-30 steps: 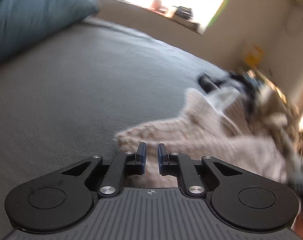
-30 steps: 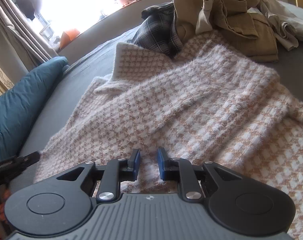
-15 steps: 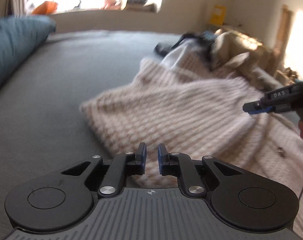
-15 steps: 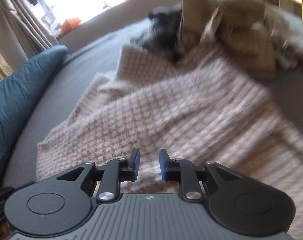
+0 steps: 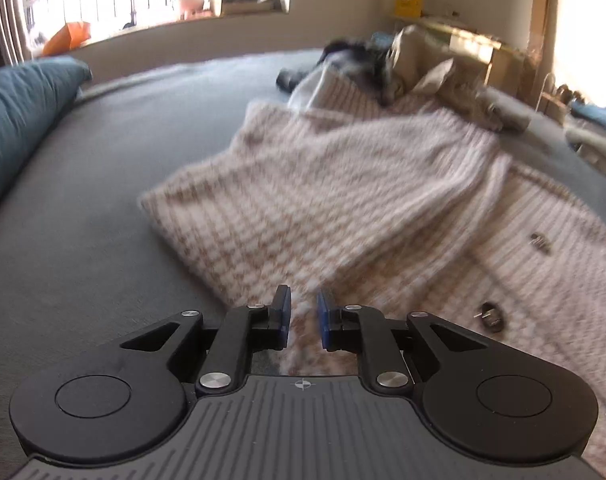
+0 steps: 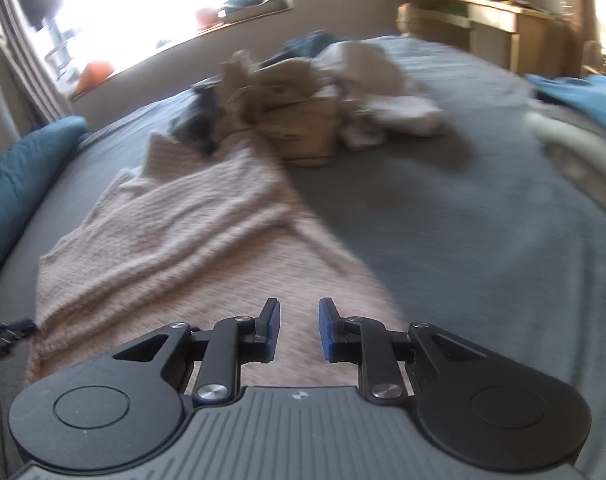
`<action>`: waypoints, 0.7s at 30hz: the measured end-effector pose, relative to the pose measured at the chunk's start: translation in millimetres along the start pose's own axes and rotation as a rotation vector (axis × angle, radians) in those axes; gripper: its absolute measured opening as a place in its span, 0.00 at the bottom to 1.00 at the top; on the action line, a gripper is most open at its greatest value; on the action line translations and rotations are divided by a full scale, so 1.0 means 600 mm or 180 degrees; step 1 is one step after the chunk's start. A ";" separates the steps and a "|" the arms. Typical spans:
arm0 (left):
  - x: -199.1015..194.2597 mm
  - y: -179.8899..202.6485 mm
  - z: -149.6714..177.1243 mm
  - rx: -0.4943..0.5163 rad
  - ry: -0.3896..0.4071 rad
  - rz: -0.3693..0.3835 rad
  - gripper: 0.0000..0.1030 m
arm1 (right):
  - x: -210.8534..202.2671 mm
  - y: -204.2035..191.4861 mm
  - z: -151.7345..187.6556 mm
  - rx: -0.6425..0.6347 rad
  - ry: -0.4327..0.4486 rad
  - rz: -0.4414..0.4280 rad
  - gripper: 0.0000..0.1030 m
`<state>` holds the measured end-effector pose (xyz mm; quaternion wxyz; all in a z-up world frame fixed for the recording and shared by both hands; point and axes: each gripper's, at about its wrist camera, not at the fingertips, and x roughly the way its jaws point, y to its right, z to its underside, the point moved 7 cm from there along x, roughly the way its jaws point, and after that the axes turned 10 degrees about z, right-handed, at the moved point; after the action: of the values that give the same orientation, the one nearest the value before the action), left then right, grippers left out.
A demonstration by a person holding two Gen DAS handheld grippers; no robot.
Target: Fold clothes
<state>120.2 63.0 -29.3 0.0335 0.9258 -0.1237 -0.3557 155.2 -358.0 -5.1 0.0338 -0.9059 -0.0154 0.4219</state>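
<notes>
A pink-and-white checked knitted garment (image 5: 343, 200) lies spread across a grey bed cover (image 5: 83, 240), filling the centre and right of the left wrist view, one part folded over the rest. Behind it, at upper centre, sits a heap of crumpled tan and dark clothes (image 5: 415, 64); no basket or other container shows in either view.

The left gripper (image 5: 303, 322) hangs over the garment's near edge at lower centre, its blue-padded jaws a narrow slit apart after just easing wider, with nothing clamped between them; the knit shows through the gap below.

In the right wrist view, blurred by motion, the same garment (image 6: 175, 240) runs from lower centre toward the upper left. The right gripper (image 6: 299, 328) is above its near end, jaws parted a little wider than the left's and holding nothing. A teal pillow (image 6: 19, 176) lies at the left edge, and a bright window (image 6: 163, 4) fills the upper left.
</notes>
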 end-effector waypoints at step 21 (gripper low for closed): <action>-0.132 0.146 0.201 -0.0762 -0.1426 0.1123 0.44 | 0.023 0.201 0.142 0.0489 -0.0457 -0.0373 0.41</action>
<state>-35.0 1.6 -54.4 0.1754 0.7780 -0.2440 -0.5517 99.1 -473.2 -79.3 0.1265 -0.8657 -0.0383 0.4829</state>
